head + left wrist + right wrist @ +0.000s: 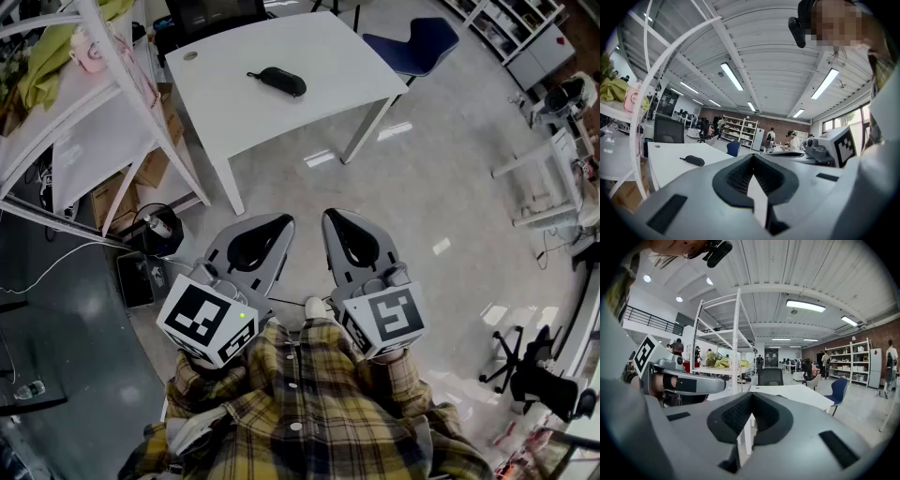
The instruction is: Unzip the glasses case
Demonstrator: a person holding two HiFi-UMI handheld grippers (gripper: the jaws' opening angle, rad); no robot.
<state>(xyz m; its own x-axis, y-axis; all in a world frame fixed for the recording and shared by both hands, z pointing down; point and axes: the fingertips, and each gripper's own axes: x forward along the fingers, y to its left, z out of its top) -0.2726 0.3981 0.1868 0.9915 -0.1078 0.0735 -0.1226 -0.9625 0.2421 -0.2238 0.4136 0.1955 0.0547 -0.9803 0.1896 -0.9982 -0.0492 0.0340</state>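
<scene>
Glasses case (277,81) lies near the middle of the white table (319,52), well apart from the left gripper (270,223) and right gripper (337,217), which hang side by side above the floor, both with jaws pressed together and holding nothing.

Open-plan office or lab: white table (309,56), office chair (769,377), storage shelves (855,362), strip lights (805,305).
</scene>
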